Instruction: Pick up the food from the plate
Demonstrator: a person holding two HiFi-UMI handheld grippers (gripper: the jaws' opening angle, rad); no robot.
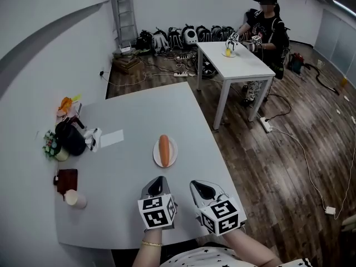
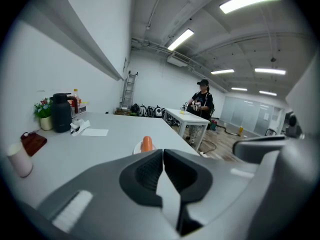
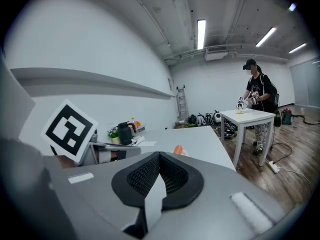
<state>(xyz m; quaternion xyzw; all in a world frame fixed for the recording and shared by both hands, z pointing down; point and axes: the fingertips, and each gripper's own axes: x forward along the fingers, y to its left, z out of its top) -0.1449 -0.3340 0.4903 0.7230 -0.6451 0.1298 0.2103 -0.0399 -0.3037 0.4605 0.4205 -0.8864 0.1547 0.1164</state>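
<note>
**A:** Where is the sausage (image 1: 164, 149) lying?

**B:** On the small white plate (image 1: 174, 152), straight ahead of the left claw (image 1: 158, 181), and ahead and to the left of the right claw (image 1: 203, 189). It is well apart from both. Both claws are closed and are holding nothing.

**A:** How is it pointing?

**B:** Its long axis is running away from the claws, with one end facing them. I am thinking a claw should open first, come down from above, and close across the middle, not on the ends.

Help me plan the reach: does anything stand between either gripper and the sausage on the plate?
Nothing visible does. Only bare table lies between the left gripper, the right gripper and the sausage on its plate. The cup and the dark jug stand well off to the left.
</note>
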